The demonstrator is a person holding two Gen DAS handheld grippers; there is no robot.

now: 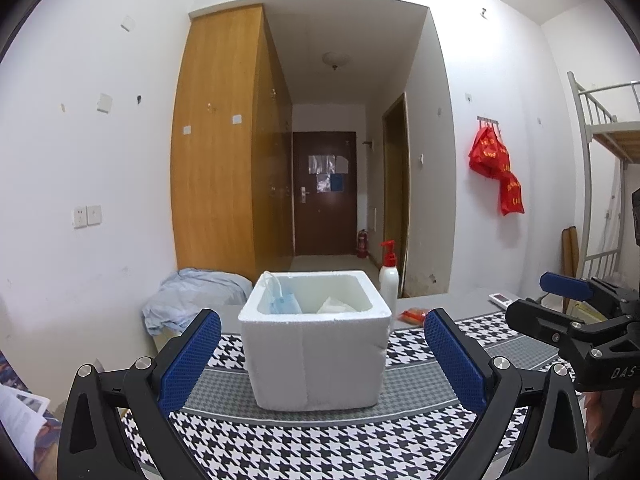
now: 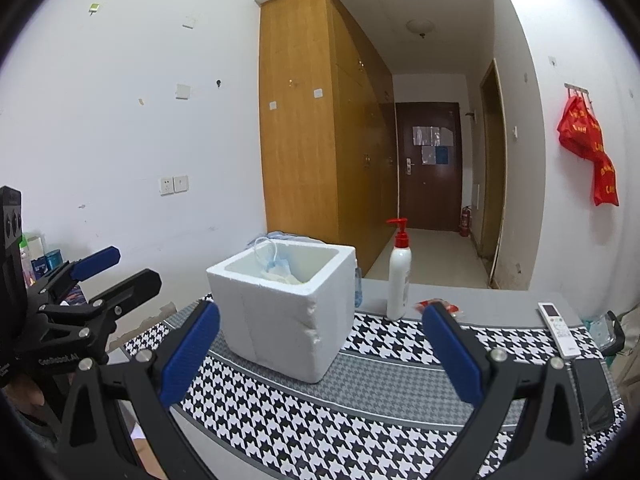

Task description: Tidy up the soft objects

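- At the bottom of the left wrist view, the left gripper [image 1: 322, 354] stands wide, its blue pads [image 1: 190, 360] well apart and holding nothing; the foam box [image 1: 316, 344] sits between them, further back, touching neither.
- Along the bottom of the right wrist view, the right gripper [image 2: 320, 354] is likewise spread wide and empty, with the foam box [image 2: 284, 312] left of centre beyond its left pad.
- Each gripper shows in the other's view: the right gripper [image 1: 560, 300] at the right edge of the left view, the left gripper [image 2: 108, 272] at the left edge of the right view, both with fingers apart.
- Inside the box a blue face mask [image 1: 286, 304] leans against the left wall, its ear loops hanging over the rim, and a white crumpled soft thing [image 1: 334, 306] lies to its right.
- The box stands upright on a black-and-white houndstooth cloth [image 1: 320, 448] with grey bands.
- A white pump bottle [image 2: 399, 276] with a red top stands just right of the box, behind the cloth.
- A small red packet [image 2: 438, 305] lies near the bottle, to its right.
- A white remote control [image 2: 558, 330] lies at the right of the right view, with a dark phone [image 2: 596, 396] just below it.
- A pale blue heap of fabric [image 1: 192, 300] rests behind the box at middle left of the left view.
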